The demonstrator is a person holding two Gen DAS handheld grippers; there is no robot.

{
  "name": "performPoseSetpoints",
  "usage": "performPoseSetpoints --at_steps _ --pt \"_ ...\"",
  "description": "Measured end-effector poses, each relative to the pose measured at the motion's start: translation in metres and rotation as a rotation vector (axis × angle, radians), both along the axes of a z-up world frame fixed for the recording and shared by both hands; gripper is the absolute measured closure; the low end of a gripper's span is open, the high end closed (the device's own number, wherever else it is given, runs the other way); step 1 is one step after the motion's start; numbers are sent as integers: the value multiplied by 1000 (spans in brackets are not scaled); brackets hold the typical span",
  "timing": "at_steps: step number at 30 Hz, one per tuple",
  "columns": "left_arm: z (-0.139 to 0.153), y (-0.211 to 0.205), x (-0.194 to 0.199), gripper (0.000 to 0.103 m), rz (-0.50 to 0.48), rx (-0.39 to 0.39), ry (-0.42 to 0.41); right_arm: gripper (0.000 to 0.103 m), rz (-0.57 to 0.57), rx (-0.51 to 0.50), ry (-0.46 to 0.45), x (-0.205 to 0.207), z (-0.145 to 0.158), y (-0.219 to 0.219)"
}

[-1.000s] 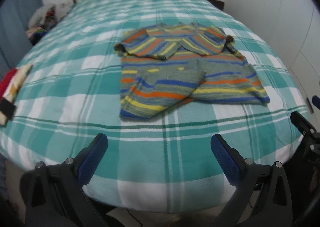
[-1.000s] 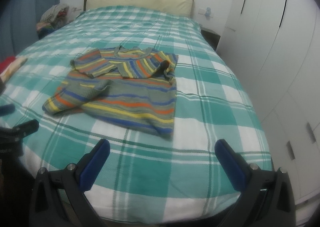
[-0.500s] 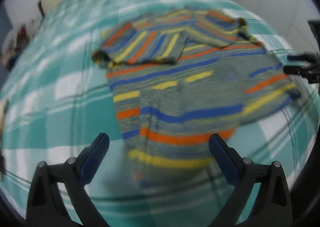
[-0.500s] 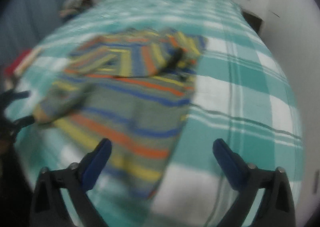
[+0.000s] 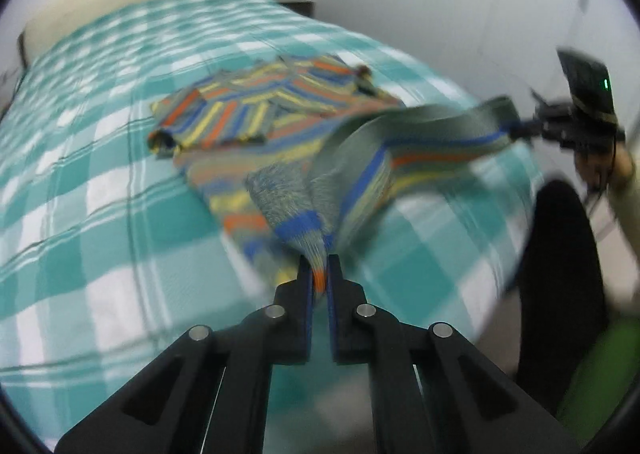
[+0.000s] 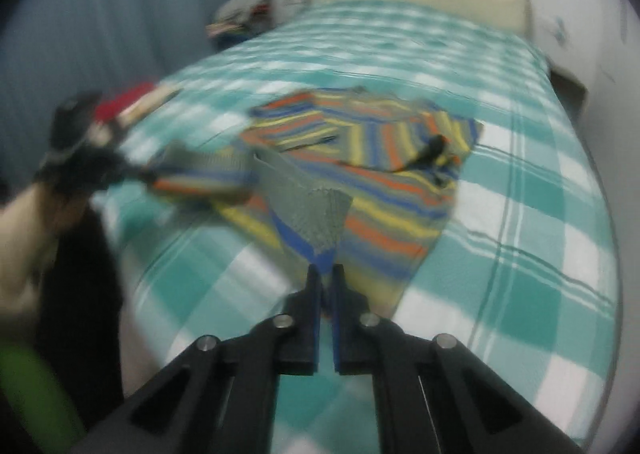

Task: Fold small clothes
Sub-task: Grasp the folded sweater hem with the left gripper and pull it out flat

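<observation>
A small striped sweater in grey, blue, orange and yellow lies on the bed, sleeves folded across its chest; it also shows in the right wrist view. My left gripper is shut on the sweater's bottom hem at its left corner and lifts it off the bed. My right gripper is shut on the hem's right corner, also raised. The hem stretches between both grippers. The right gripper appears in the left wrist view, the left gripper in the right wrist view.
The bed has a teal and white plaid cover and a cream pillow at its head. A pile of clothes sits at the far left. Red and cream items lie at the bed's left edge. White wardrobe doors stand on the right.
Both grippers went from open above the bed's foot to shut on the sweater's bottom hem corners. The hem is now lifted off the bed.
</observation>
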State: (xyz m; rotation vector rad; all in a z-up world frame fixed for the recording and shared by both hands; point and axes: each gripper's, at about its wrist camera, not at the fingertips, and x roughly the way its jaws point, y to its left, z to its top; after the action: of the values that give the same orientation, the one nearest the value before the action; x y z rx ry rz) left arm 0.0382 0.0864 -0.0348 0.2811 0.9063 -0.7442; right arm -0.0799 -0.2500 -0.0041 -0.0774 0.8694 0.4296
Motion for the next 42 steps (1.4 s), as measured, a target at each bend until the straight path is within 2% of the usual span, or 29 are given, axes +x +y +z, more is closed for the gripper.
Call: performPoseSetpoints --at_steps 3,5,7,8,9,11,12,13,15,17,18,20,21,22,24,27,31,33,35,37,40,41,42 --pt "-20 16 -19 99 18 59 79 98 80 -62 21 -47 -10 9" --pt "-33 27 -18 98 58 77 144 98 77 -120 77 -64 -35 11" --pt "-42 43 -15 96 124 91 194 98 42 -128 137 -70 -54 1" --pt "-43 50 -12 86 163 75 211 97 18 -114 187 -70 -65 -6" --pt "-42 58 -9 77 202 38 234 91 -10 -118 228 -70 -73 -13" --pt "-39 69 -2 29 285 -57 250 80 -62 -117 264 -70 -79 -28" --pt "-37 67 -2 23 305 -77 243 70 -80 -91 261 -73 -78 -33" --pt "-40 62 -2 20 323 -90 237 55 -101 -57 253 -70 -75 -41" --pt "-54 42 2 22 329 -54 265 46 -165 69 221 -67 -72 -56" --pt "-72 21 0 43 330 1 285 46 -206 204 233 -59 -77 -64" --pt "-80 11 -1 47 331 32 275 46 -230 266 258 -52 -86 -65" --pt "-84 -4 -7 97 337 80 219 48 -256 307 300 -38 -105 -55" --pt "-85 -8 -7 98 329 82 224 70 -257 319 323 -31 -116 -49" --pt "-81 -8 -8 99 339 84 223 98 -248 328 334 -27 -121 -43" --pt "-67 4 -11 99 348 82 214 99 -246 291 353 -23 -121 -33" --pt "-53 28 -21 99 360 106 190 99 -268 247 331 -36 -89 -37" --pt "-61 37 -22 100 376 150 224 99 -291 226 335 -55 -64 -40" --pt "-76 30 -16 99 393 188 239 100 -289 206 372 -54 -72 -34" --pt "-90 23 -10 99 423 212 245 100 -307 145 410 -50 -98 -32" --pt "-89 17 -10 99 432 231 221 100 -330 111 449 -41 -133 -33" --pt "-81 16 -17 88 420 248 172 99 -339 108 433 -35 -135 -35" --pt "-78 18 -19 78 418 252 162 95 -331 99 429 -34 -131 -34" --pt "-74 20 -22 69 424 263 155 86 -315 102 431 -32 -127 -34"
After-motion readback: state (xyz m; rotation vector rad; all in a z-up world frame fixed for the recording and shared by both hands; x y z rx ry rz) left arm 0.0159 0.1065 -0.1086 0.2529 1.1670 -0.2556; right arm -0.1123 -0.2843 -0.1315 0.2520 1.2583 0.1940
